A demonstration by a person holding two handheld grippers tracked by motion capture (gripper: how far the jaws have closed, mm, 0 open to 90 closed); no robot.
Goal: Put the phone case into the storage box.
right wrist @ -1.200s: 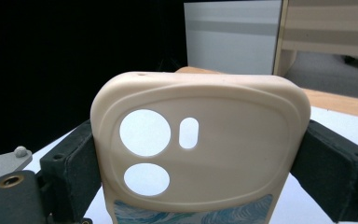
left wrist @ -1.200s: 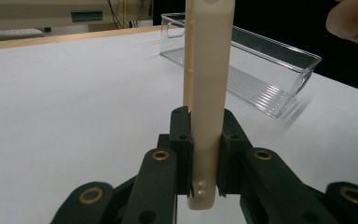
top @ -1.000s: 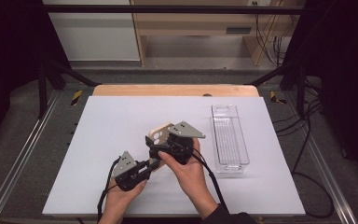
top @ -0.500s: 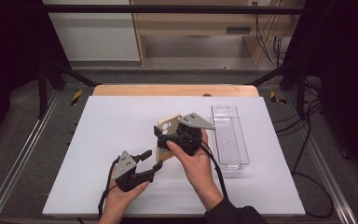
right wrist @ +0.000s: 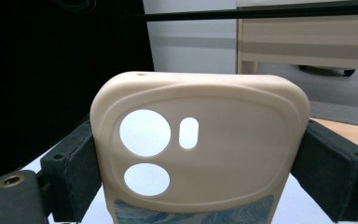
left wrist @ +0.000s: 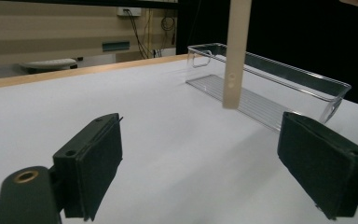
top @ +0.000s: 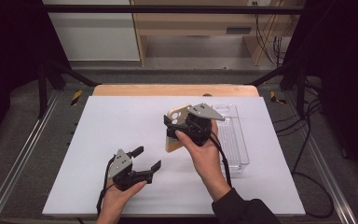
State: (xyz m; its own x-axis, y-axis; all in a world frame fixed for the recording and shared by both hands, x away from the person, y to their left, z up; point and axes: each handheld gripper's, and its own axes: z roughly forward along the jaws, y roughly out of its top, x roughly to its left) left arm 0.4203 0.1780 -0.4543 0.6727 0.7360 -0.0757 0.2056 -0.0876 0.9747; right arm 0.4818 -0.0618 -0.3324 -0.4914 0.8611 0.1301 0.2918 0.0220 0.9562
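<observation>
Carrying the case (right wrist: 200, 149) clamped in the right gripper (top: 192, 128) toward the bin (top: 233, 140) beyond it, left gripper (top: 144, 158) just opened empty; next, lower it in

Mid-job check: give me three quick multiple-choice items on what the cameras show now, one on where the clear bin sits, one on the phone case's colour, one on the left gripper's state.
1. Where does the clear bin sit on the table?
A. near the right edge
B. at the left edge
C. at the front edge, next to the left gripper

2. What colour is the phone case?
A. black
B. cream beige
C. red

3. How does the left gripper stand?
A. shut on the case
B. shut on the bin
C. open, nothing between its jaws

Answers:
1 A, the high view shows it right of the right gripper.
2 B, the right gripper view shows it up close.
3 C, its jaws stand apart over bare table, having just been opening.
</observation>
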